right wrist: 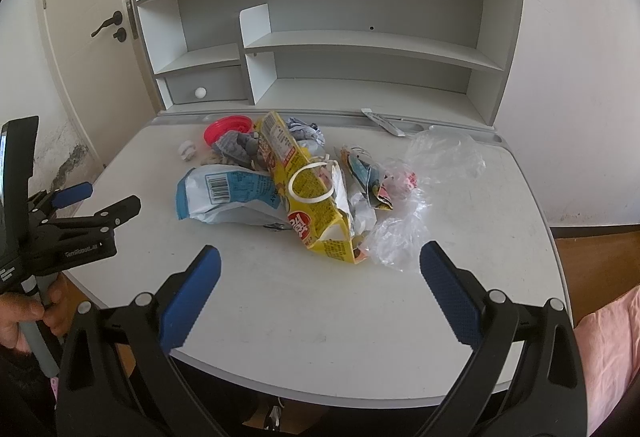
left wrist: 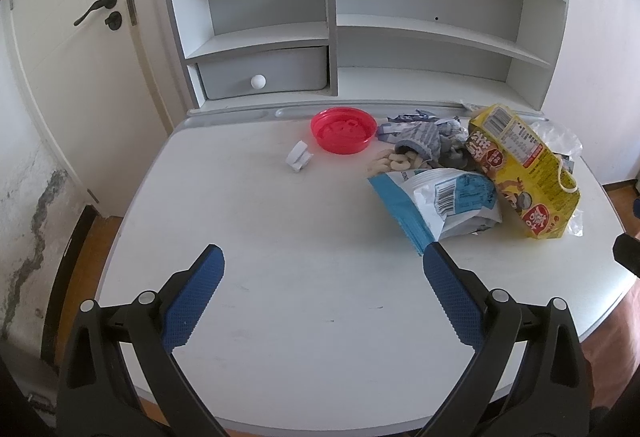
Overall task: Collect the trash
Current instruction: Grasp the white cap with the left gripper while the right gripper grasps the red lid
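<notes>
While both hand-held grippers, left [left wrist: 323, 269] and right [right wrist: 320, 269], hover spread and empty, collecting hasn't begun (next: reach the crumpled yellow snack box [right wrist: 316, 197]).

Trash lies heaped toward the rear of the tabletop [right wrist: 280, 301]: a torn yellow snack bag [right wrist: 308, 193] on its side, a crumpled blue-and-white bag [right wrist: 228, 193] touching it, clear plastic wrap [right wrist: 436, 161] beside, a red lid [left wrist: 344, 130] behind, and a small white scrap [left wrist: 298, 156] apart.
</notes>
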The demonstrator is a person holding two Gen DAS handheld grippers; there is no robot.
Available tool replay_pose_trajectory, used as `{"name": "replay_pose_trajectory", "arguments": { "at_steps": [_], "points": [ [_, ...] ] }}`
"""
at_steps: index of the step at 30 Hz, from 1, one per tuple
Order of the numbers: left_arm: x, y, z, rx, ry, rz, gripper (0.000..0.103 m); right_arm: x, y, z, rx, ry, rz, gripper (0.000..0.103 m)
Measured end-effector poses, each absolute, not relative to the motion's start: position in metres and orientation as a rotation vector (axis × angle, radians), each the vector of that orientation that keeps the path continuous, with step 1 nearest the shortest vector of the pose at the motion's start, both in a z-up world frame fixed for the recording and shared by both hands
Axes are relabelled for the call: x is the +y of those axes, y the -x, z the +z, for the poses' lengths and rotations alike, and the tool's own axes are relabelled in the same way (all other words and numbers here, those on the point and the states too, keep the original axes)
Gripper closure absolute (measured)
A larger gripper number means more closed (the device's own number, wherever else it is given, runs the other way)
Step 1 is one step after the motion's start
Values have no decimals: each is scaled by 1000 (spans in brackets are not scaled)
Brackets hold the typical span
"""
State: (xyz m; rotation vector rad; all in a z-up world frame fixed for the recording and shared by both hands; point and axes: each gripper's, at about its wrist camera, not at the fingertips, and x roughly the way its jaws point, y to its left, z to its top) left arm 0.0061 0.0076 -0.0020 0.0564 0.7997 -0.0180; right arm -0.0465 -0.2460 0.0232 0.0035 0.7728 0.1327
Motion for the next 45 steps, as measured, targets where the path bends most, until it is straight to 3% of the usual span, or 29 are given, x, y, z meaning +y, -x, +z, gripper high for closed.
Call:
{"name": "replay_pose_trajectory", "arguments": {
  "at_steps": [7, 17, 19, 21, 23, 26, 33, 38, 45],
  "points": [
    [27, -34, -12, 833, -53, -15, 6, -250, 38, 16, 786, -12, 149, 7],
    [43, -146, -42, 903, -145, -26, 7, -258, 9, 4, 821, -10, 156, 7],
    [43, -162, -52, 926, -156, -36, 14, -258, 4, 2, 827, -3, 156, 7],
    [42, -171, -63, 958, -160, -46, 31, -254, -5, 3, 836, 8, 163, 7],
    [44, -177, -71, 978, -144, -74, 42, -248, -14, 6, 847, 26, 180, 7],
    [45, -177, -69, 972, -129, -112, 75, -228, -34, 19, 848, 63, 244, 7],
    [64, -153, -54, 938, -81, -147, 75, -129, -135, 42, 906, 202, 377, 7],
    [94, -126, -35, 905, -38, -134, 75, -69, -222, 10, 1133, 171, 449, 7],
    [117, -111, -31, 908, -22, -122, 75, -45, -278, -42, 1289, 162, 364, 7]
  ]
}}
